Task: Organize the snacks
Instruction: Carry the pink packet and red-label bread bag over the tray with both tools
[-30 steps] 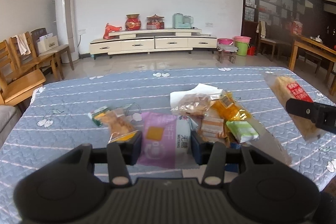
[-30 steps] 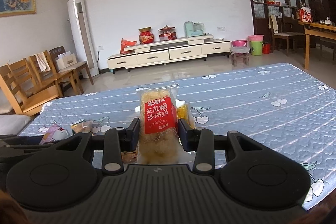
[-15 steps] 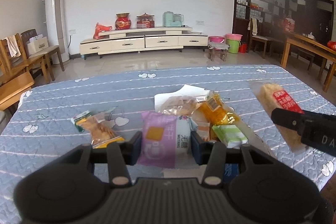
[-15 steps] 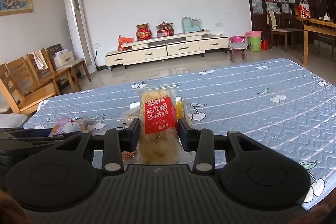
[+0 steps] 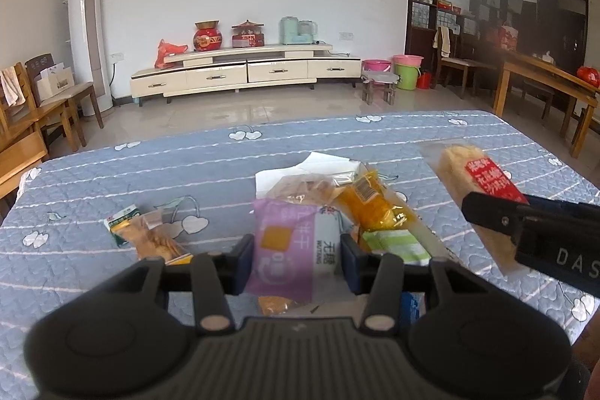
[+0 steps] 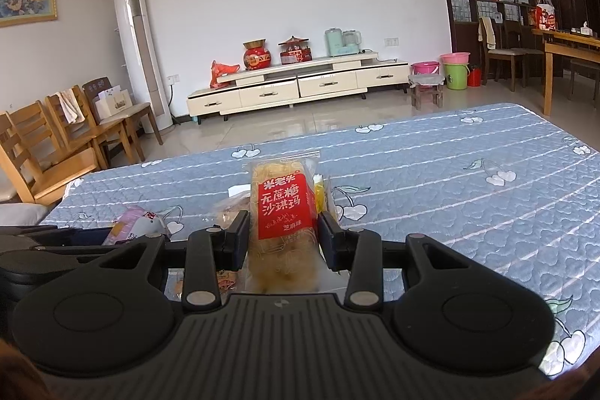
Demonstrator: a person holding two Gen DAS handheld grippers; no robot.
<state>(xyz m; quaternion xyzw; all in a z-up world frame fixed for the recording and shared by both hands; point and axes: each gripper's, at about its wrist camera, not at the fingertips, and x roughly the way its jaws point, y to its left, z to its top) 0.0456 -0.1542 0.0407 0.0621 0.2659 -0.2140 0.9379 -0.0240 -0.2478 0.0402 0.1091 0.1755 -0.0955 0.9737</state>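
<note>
Purple and white plastic fills the gap of my left gripper (image 5: pixel 296 257): from its wrist camera I see the jaws closed against both sides of a purple snack packet (image 5: pixel 288 250), which stands upright between them above the tabletop (image 5: pixel 112 175), a surface covered in blue quilted cloth with cherry prints. Just behind the packet lies a small heap of snacks: a clear bag of brown biscuits (image 5: pixel 303 184), an orange-yellow packet (image 5: pixel 369 203) and a pale green packet (image 5: pixel 397 244), with a white sheet (image 5: pixel 330 165) under their far side. To the left, apart from the heap, a clear packet with a green end (image 5: pixel 146 235) lies flat on the cloth. At the right edge my right gripper (image 5: pixel 495 216) comes in side-on, holding a long clear bar with a red label (image 5: pixel 476 182) tilted in the air.

From the right wrist camera, my right gripper (image 6: pixel 283 238) is clamped on that red-labelled bar (image 6: pixel 283 212), pads pressed to both sides, the bar upright with its label facing me. The orange-yellow packet (image 6: pixel 318 192) peeks out just right of it. At the lower left the purple snack packet (image 6: pixel 133 225) shows above the black body of my left gripper (image 6: pixel 56 238), the blue tabletop (image 6: pixel 450 175) stretching away to the right.
</note>
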